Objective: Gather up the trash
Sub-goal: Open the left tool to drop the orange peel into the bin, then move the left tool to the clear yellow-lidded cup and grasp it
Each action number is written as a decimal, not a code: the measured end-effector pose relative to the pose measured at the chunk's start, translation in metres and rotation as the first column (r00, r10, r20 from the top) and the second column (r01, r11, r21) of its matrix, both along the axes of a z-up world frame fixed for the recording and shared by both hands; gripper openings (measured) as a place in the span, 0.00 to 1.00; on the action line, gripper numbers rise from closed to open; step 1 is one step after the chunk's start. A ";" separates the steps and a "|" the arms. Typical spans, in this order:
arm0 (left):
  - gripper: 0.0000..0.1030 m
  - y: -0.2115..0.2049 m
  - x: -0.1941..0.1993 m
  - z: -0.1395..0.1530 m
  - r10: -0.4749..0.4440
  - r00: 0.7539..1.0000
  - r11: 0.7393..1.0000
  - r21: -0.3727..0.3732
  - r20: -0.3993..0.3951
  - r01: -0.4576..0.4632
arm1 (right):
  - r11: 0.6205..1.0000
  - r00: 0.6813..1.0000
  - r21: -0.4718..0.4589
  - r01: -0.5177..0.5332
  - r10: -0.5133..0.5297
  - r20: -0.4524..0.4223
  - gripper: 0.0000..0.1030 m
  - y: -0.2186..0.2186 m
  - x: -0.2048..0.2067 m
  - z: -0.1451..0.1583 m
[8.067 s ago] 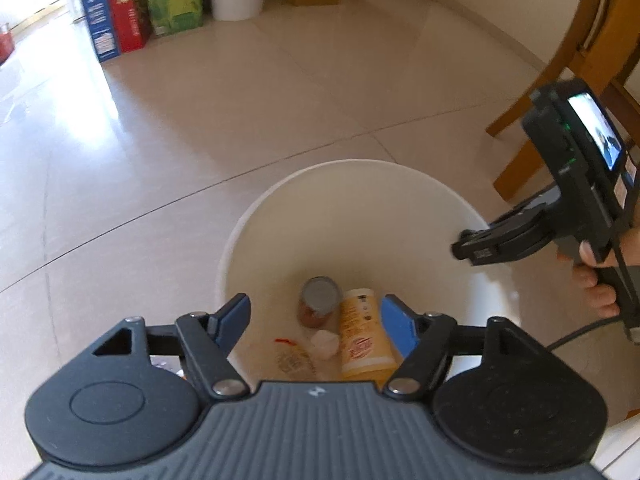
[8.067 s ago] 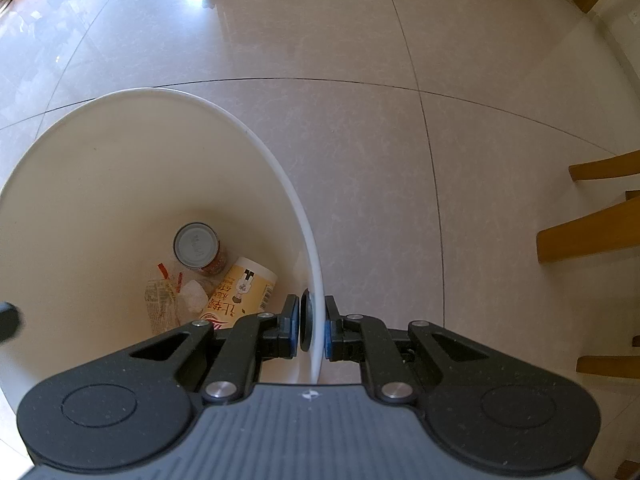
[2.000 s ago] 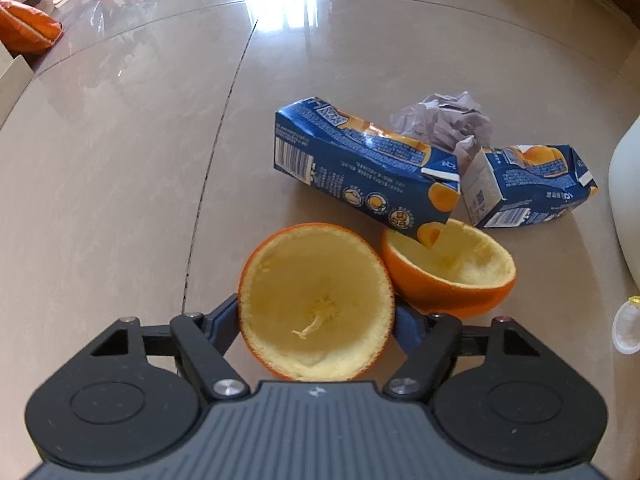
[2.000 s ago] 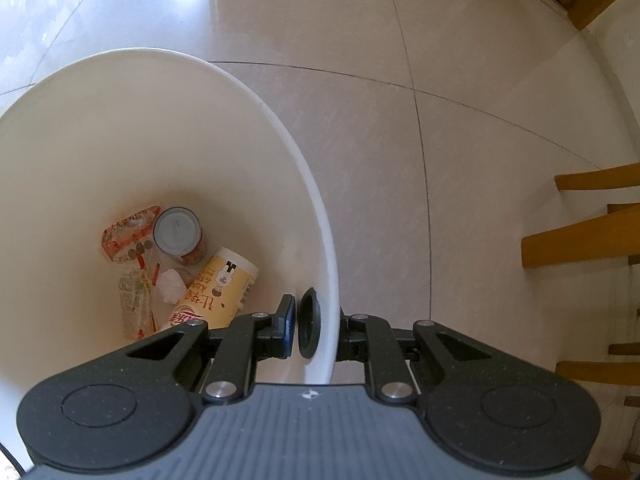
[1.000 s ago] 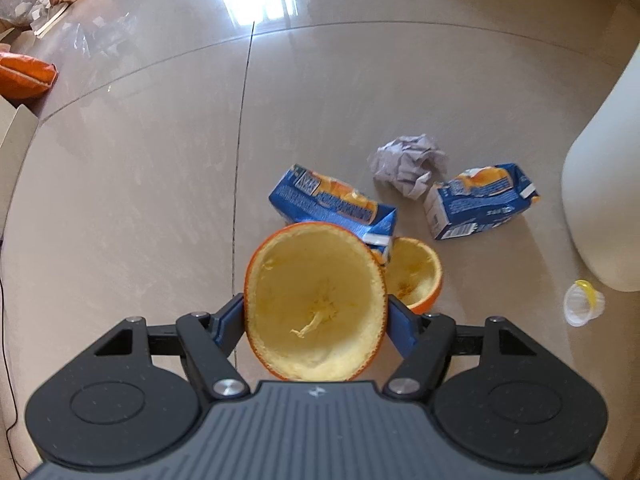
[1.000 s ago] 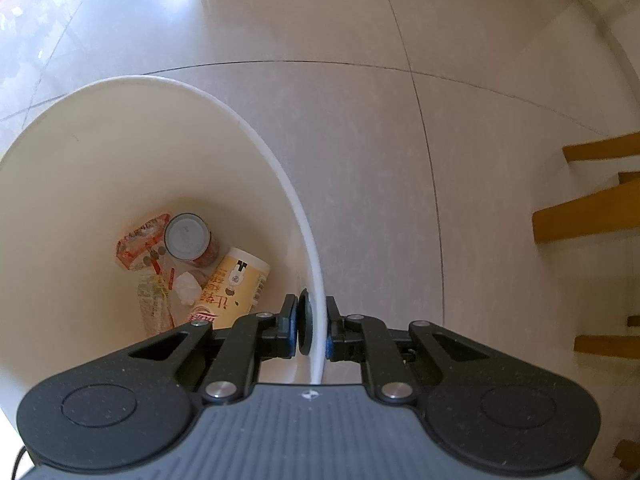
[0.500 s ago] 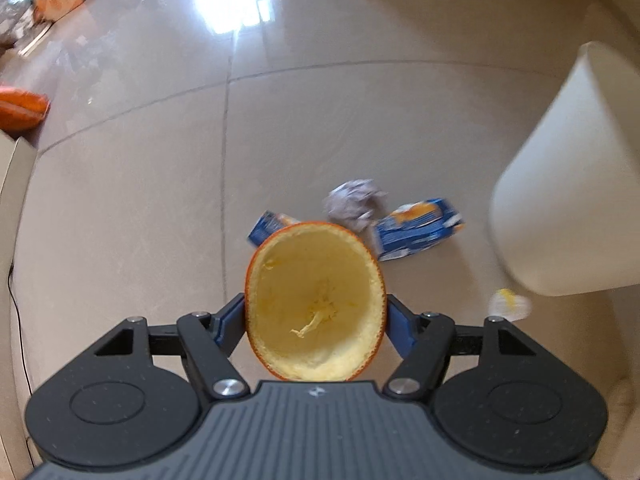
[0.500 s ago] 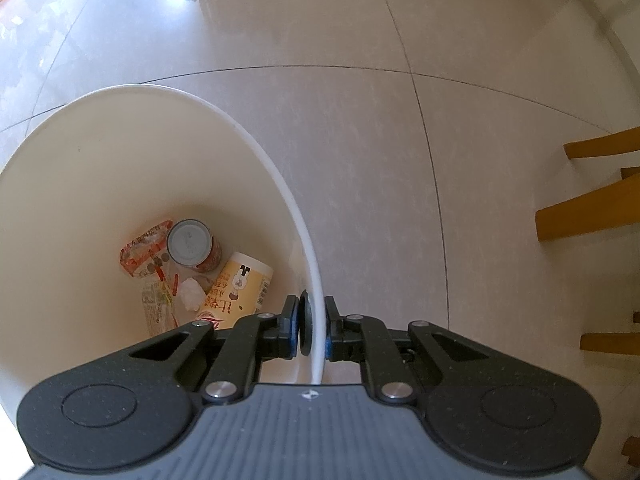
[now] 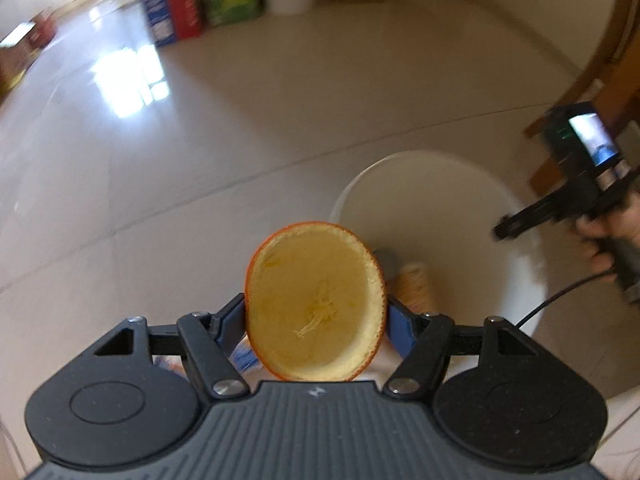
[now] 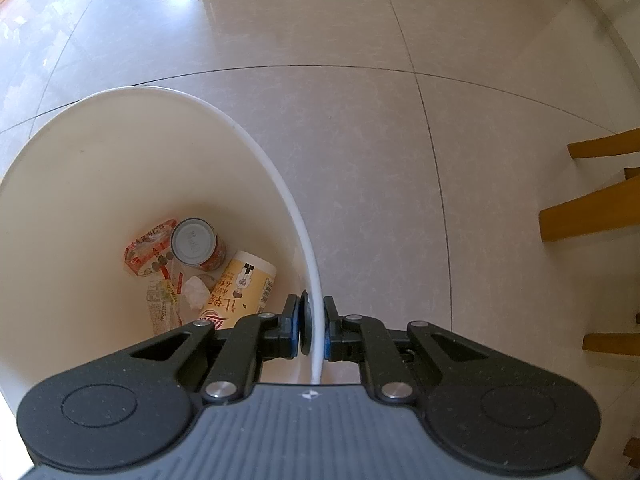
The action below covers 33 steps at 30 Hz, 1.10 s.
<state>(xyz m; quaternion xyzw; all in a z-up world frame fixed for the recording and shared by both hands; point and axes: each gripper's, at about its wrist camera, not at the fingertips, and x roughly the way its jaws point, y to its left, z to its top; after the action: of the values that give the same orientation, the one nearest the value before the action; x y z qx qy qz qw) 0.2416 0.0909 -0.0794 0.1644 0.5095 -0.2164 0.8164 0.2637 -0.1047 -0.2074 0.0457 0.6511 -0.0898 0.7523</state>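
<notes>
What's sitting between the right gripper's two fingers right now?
The white bin's rim: the right gripper is shut on it, one pad inside, one outside. The right wrist view shows it.

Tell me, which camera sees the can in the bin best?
The right wrist view: the can shows sharply, lid up, inside the white bin. In the left wrist view the orange peel half hides most of it.

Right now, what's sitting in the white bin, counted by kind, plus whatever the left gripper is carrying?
Tin can: 1
Paper cup: 1
Plastic wrappers: 2
Crumpled white wad: 1
Orange peel half, clamped in the left gripper, not yet in the bin: 1
Total: 6
</notes>
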 end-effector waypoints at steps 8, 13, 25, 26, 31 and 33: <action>0.72 -0.064 0.004 -0.036 -0.063 0.998 0.997 -0.041 -0.027 0.062 | 1.000 1.000 -0.009 -0.006 0.006 0.001 0.13 0.002 0.001 -0.002; 0.79 -0.076 -0.004 -0.050 -0.069 0.997 0.997 -0.040 -0.019 0.068 | 1.000 1.000 -0.012 -0.011 0.011 0.005 0.13 0.004 -0.001 -0.002; 0.85 -0.037 -0.013 -0.043 -0.028 0.999 0.999 -0.018 0.023 0.028 | 1.000 1.000 -0.017 -0.015 0.015 0.009 0.13 0.005 -0.002 -0.002; 0.85 -0.031 -0.014 -0.044 -0.019 0.999 1.000 -0.016 0.026 0.019 | 1.000 1.000 -0.017 -0.016 0.016 0.009 0.13 0.005 -0.002 -0.001; 0.85 -0.008 -0.017 -0.057 0.025 1.000 1.000 -0.005 0.009 -0.025 | 1.000 1.000 -0.016 -0.015 0.015 0.010 0.13 0.005 -0.003 -0.001; 0.86 0.002 -0.021 -0.065 0.041 0.999 0.999 0.000 0.005 -0.041 | 1.000 1.000 -0.017 -0.015 0.015 0.010 0.13 0.006 -0.003 -0.001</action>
<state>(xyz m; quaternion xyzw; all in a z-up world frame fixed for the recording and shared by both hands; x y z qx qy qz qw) 0.2211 0.0925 -0.1442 0.1545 0.5108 -0.1991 0.8219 0.2609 -0.0987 -0.2082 0.0349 0.6468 -0.0893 0.7566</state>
